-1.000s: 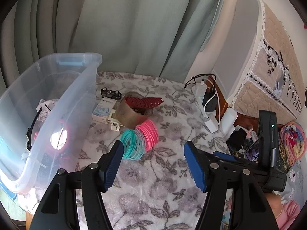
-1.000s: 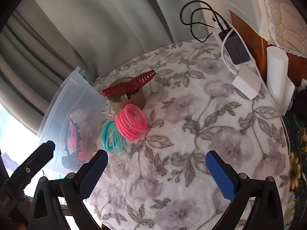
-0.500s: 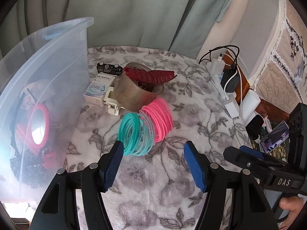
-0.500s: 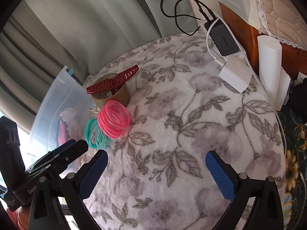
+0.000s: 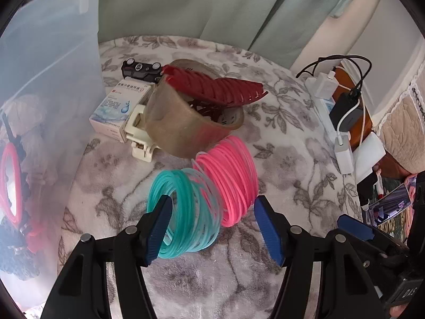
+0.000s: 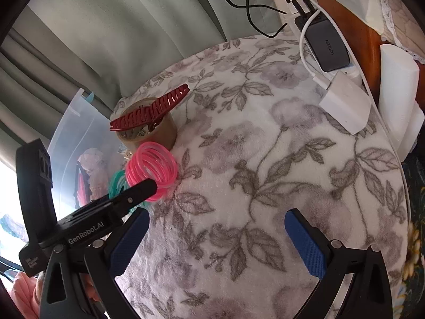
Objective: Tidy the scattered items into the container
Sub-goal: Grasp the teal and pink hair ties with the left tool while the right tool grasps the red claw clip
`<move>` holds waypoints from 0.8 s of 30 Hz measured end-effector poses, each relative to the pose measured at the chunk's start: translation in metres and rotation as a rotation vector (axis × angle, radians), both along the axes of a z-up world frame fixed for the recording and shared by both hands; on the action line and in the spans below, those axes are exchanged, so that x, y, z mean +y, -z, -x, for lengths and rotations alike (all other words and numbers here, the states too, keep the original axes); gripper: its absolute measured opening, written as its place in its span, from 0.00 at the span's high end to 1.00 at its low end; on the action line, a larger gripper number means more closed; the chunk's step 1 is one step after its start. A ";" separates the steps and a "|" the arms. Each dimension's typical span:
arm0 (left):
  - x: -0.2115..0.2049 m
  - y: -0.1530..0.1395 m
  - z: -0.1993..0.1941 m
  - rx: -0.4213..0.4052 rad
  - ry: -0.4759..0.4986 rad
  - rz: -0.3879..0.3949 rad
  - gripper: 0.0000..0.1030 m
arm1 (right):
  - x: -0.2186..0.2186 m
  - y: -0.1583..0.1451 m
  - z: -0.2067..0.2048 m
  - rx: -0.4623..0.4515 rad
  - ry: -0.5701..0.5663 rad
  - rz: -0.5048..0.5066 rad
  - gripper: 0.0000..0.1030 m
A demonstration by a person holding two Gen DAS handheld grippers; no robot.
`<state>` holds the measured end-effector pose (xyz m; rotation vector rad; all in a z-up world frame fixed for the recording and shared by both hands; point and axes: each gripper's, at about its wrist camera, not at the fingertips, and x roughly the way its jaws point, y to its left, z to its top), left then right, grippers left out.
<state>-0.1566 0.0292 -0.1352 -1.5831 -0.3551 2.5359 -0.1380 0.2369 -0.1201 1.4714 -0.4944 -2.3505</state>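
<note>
Left hand-held gripper (image 5: pixel 212 228) straddles spring coil (image 5: pixel 204 196), seemingly untouched.

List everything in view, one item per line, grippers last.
spring coil: 1, teal and pink, on the cloth between the left fingers
tape roll: 1, brown, behind the coil
hair claw: 1, dark red, on the tape roll
small box: 1, white-blue, beside the bin
cream clip: 1, against the tape roll
black gadget: 1, behind the box
storage bin: 1, clear, left
chargers: several, white and grey, right edge
floral cloth: 1, grey-white
left hand-held gripper: open
right hand-held gripper: open, over bare cloth
</note>
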 end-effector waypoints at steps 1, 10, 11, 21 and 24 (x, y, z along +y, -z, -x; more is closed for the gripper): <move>-0.004 0.005 0.001 -0.018 -0.012 -0.028 0.36 | -0.001 -0.001 0.005 0.002 -0.002 0.001 0.00; -0.014 0.013 -0.002 -0.019 -0.021 -0.073 0.61 | -0.033 -0.020 0.053 0.087 -0.080 -0.019 0.00; -0.014 0.012 -0.002 -0.016 -0.015 -0.075 0.65 | -0.038 -0.021 0.059 0.094 -0.095 -0.014 0.00; -0.011 0.012 -0.002 -0.014 0.055 -0.098 0.79 | -0.058 0.007 0.126 0.016 -0.045 0.109 0.04; -0.013 0.015 -0.001 -0.021 0.056 -0.112 0.79 | -0.061 0.015 0.139 -0.008 -0.020 0.121 0.16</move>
